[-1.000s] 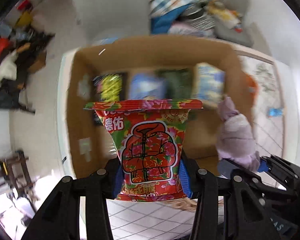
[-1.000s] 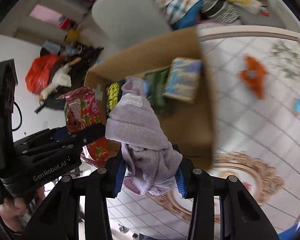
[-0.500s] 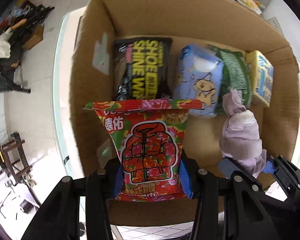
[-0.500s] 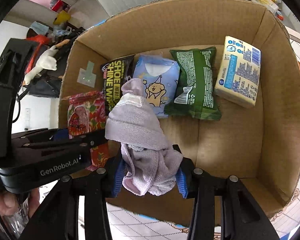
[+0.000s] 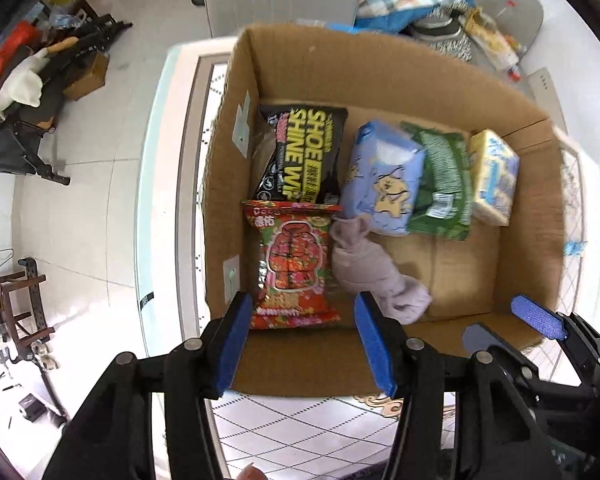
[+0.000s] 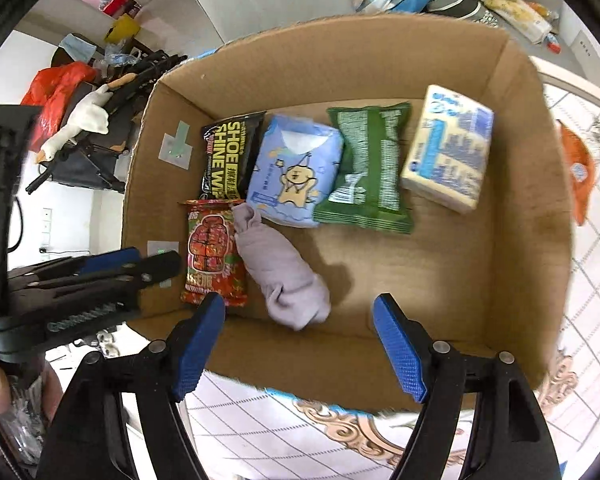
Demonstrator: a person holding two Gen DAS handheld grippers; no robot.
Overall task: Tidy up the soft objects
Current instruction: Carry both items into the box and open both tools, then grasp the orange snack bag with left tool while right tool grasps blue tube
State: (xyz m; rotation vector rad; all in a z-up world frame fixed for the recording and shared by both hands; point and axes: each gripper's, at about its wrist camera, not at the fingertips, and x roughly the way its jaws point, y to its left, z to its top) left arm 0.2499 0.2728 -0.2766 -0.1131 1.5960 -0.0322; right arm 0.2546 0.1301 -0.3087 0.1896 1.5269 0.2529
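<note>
A red flowered packet (image 5: 292,268) (image 6: 214,258) lies in the near left of the cardboard box (image 5: 380,68) (image 6: 340,48). A rolled lilac cloth (image 5: 374,274) (image 6: 284,270) lies beside it on the right, touching it. My left gripper (image 5: 304,344) is open and empty above the box's near edge, just behind the packet. My right gripper (image 6: 300,344) is open and empty above the near edge, behind the cloth. Each gripper shows in the other's view, the right one (image 5: 512,328) and the left one (image 6: 128,266).
The box's back row holds a black shoe-wipes pack (image 6: 228,156), a blue tissue pack (image 6: 296,174), a green pack (image 6: 366,172) and a yellow tissue pack (image 6: 448,148). The box stands on a patterned glass table (image 5: 168,184). Clothes and clutter lie beyond.
Both grippers have opened and pulled back. The red packet and the lilac cloth have dropped out of them and now lie on the box floor.
</note>
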